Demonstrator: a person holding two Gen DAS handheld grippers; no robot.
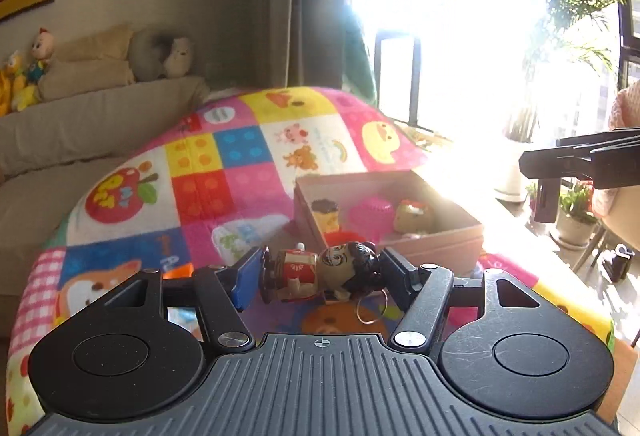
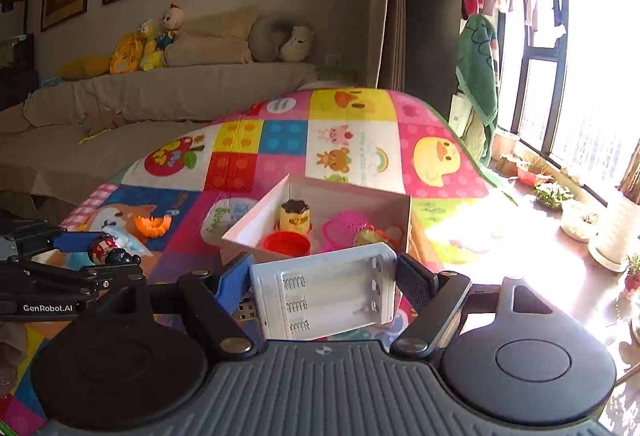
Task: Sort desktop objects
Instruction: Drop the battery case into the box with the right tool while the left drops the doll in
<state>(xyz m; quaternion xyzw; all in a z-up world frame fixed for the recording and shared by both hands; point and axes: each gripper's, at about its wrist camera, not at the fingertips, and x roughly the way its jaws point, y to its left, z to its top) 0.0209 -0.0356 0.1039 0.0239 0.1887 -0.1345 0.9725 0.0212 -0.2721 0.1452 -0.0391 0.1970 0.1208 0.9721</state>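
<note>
Toys already lie in the open cardboard box (image 2: 340,191) on the quilt-covered surface (image 2: 360,115), so it reads as the sorting bin. Left tongs (image 1: 320,272) clamp a small figurine (image 1: 320,270) sideways, head to feet, above the quilt. Right tongs (image 2: 324,288) grip a white battery holder (image 2: 324,292) by its short ends, just short of the box; both probably go in next.

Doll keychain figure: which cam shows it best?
Left wrist. The figure fills the centre, lying sideways between that gripper's jaws, with face, red body and key ring visible. Right wrist shows it only small at the left edge, partly hidden by the gripper.
</note>
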